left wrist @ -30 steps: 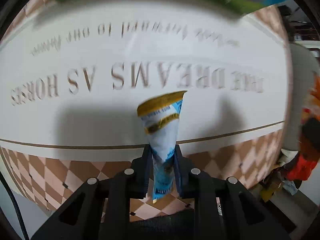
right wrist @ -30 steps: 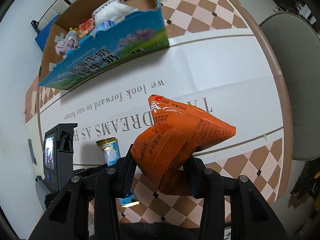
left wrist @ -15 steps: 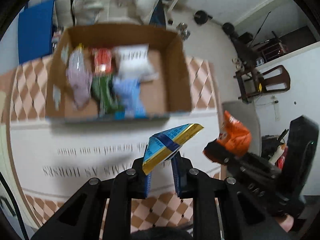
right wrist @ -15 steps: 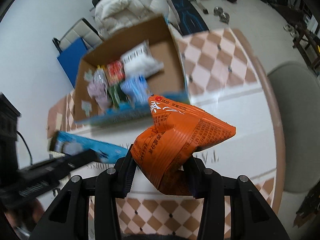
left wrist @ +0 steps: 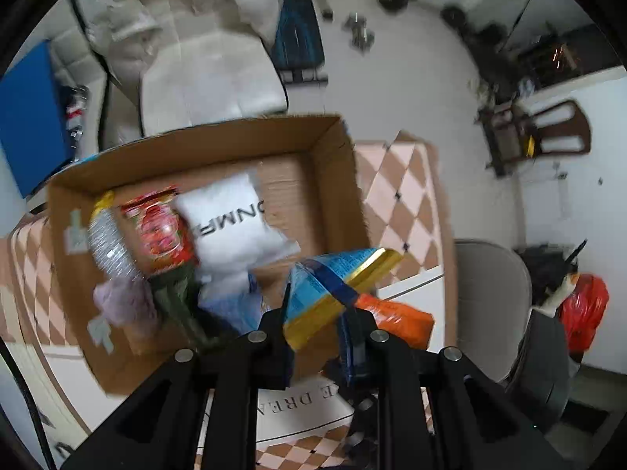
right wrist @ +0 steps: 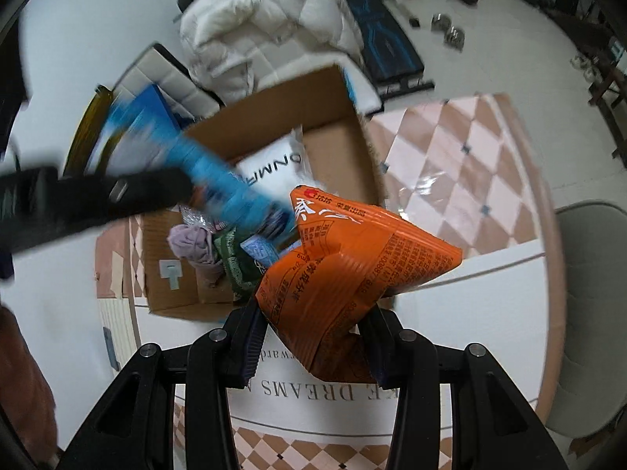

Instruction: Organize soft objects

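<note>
Two packets held over cardboard box [left wrist: 325,180]: left hand-held gripper [left wrist: 319,327] clamps blue pouch [left wrist: 333,286], right hand-held gripper [right wrist: 313,337] clamps orange bag [right wrist: 345,274].

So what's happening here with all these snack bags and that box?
A person is working two handheld grippers. The left gripper is clamped on a blue and gold packet, the right gripper on an orange snack bag. Both hover over an open cardboard box that already holds a white pouch and other soft packs.
</note>
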Available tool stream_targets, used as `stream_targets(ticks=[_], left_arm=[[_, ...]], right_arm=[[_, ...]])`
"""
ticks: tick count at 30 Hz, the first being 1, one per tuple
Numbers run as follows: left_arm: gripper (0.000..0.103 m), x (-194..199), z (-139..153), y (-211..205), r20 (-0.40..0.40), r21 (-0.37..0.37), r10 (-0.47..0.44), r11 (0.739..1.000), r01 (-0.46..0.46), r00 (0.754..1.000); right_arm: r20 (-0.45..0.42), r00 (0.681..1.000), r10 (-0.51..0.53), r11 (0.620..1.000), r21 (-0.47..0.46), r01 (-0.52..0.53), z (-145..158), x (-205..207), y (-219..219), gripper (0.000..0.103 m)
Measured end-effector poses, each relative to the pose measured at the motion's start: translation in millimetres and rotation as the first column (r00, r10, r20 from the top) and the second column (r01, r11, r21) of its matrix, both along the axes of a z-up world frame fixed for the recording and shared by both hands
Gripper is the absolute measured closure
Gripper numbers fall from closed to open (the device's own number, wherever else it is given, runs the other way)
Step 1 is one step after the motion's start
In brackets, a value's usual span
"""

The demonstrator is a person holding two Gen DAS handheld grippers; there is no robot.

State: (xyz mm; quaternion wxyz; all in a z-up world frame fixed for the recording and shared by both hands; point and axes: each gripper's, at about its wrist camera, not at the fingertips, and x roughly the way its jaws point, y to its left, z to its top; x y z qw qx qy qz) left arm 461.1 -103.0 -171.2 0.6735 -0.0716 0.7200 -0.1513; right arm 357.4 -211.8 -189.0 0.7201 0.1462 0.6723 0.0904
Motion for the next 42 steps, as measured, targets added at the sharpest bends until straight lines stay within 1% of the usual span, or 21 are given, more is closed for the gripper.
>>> stream_targets(ticks=[1, 3, 4, 5, 6, 7, 9, 14, 15, 16, 18, 20, 23, 24, 25, 27, 30, 33, 35, 37, 42], left_arm=[[0.083, 10.6, -17.3, -3.0, -0.070, -0.009, -0.020, 1.000, 0.019, 0.997], [0.077, 28.2, -51.5, 1.0, -0.233, -0.044, -0.012, 0.999, 0.002, 0.972], [0.072, 35.2, -61.3, 6.2, -0.269, -0.050, 0.008, 0.998, -0.022, 0.963], [0.070, 40.7, -63.2, 12.3, -0.262, -0.027, 0.029, 0.999, -0.037, 0.965], [0.067, 44.9, -61.8, 17.0, -0.238, -0.003, 0.042, 0.999, -0.044, 0.970], [0.060, 47.5, -58.7, 22.4, -0.208, 0.020, 0.052, 0.999, -0.049, 0.977], [0.049, 46.7, -52.8, 32.5, -0.162, 0.042, 0.057, 0.998, -0.051, 0.985], [0.046, 27.4, -36.5, 55.8, -0.050, 0.123, 0.075, 0.990, -0.068, 0.996], [0.041, 21.7, -32.2, 61.4, -0.017, 0.142, 0.081, 0.987, -0.078, 0.997], [0.034, 17.5, -28.7, 66.8, 0.010, 0.151, 0.092, 0.984, -0.092, 0.996], [0.029, 2.3, -24.5, 79.3, 0.052, 0.164, 0.110, 0.979, -0.117, 0.993], [0.025, -12.3, -25.9, 94.5, 0.077, 0.166, 0.137, 0.975, -0.148, 0.988], [0.020, -28.3, -28.4, 111.3, 0.114, 0.205, 0.161, 0.962, -0.182, 0.980], [0.013, -34.8, -27.4, 116.5, 0.129, 0.210, 0.172, 0.958, -0.196, 0.977], [0.011, -39.9, -26.9, 120.7, 0.141, 0.213, 0.184, 0.954, -0.211, 0.973], [0.010, -51.1, -23.7, 129.7, 0.155, 0.208, 0.210, 0.948, -0.239, 0.965], [0.003, -67.9, -19.2, 137.5, 0.182, 0.227, 0.219, 0.939, -0.257, 0.959], [0.003, -82.4, -15.3, 137.6, 0.220, 0.255, 0.201, 0.932, -0.256, 0.954], [0.003, -89.9, -14.4, 137.9, 0.235, 0.260, 0.196, 0.931, -0.256, 0.952], [0.003, -96.6, -13.5, 137.6, 0.246, 0.268, 0.189, 0.929, -0.254, 0.951], [0.003, -113.3, -8.7, 139.6, 0.244, 0.236, 0.213, 0.933, -0.271, 0.946]], right_arm=[[-0.018, 1.000, 0.009, 1.000, -0.004, -0.009, -10.2, 5.3, 4.4, 0.057], [-0.068, 0.997, 0.038, 0.999, -0.002, -0.038, -29.8, 17.8, 11.3, 0.054], [-0.118, 0.993, 0.030, 1.000, -0.001, -0.031, -43.4, 24.2, 11.2, 0.053], [-0.143, 0.989, 0.041, 0.999, -0.025, -0.045, -52.0, 28.8, 12.6, 0.039], [-0.142, 0.989, 0.042, 0.998, -0.043, -0.049, -55.7, 31.7, 12.9, 0.015], [-0.130, 0.991, 0.040, 0.999, -0.023, -0.043, -56.3, 34.1, 12.6, 0.011], [-0.135, 0.990, 0.046, 0.999, -0.018, -0.048, -54.7, 37.0, 13.6, 0.011], [-0.093, 0.994, 0.054, 0.995, -0.078, -0.061, -37.4, 44.0, 17.8, 0.005], [-0.086, 0.995, 0.056, 0.993, -0.096, -0.064, -34.9, 44.7, 19.0, 0.005], [-0.074, 0.995, 0.062, 0.990, -0.124, -0.071, -32.0, 45.8, 22.3, 0.004], [-0.053, 0.996, 0.070, 0.984, -0.157, -0.078, -26.4, 45.5, 27.1, 0.000], [-0.022, 0.997, 0.080, 0.975, -0.205, -0.083, -20.0, 44.0, 29.3, 0.000], [0.008, 0.997, 0.075, 0.966, -0.250, -0.070, -12.3, 40.9, 24.7, 0.000], [0.009, 0.997, 0.074, 0.963, -0.259, -0.069, -11.9, 38.9, 25.7, 0.000], [0.012, 0.997, 0.074, 0.962, -0.263, -0.068, -11.3, 35.7, 27.3, 0.000], [0.020, 0.997, 0.080, 0.958, -0.277, -0.071, -10.0, 30.0, 30.1, 0.000], [0.026, 0.996, 0.087, 0.953, -0.294, -0.076, -8.3, 22.3, 35.0, 0.000], [0.042, 0.996, 0.083, 0.947, -0.314, -0.066, -6.5, 15.1, 38.6, 0.000], [0.052, 0.995, 0.088, 0.935, -0.349, -0.064, -5.0, 10.1, 41.3, 0.000], [0.049, 0.995, 0.092, 0.932, -0.356, -0.068, -4.7, 6.6, 42.8, 0.000], [0.052, 0.995, 0.087, 0.929, -0.365, -0.062, 1.9, -0.8, 42.1, 0.000]])
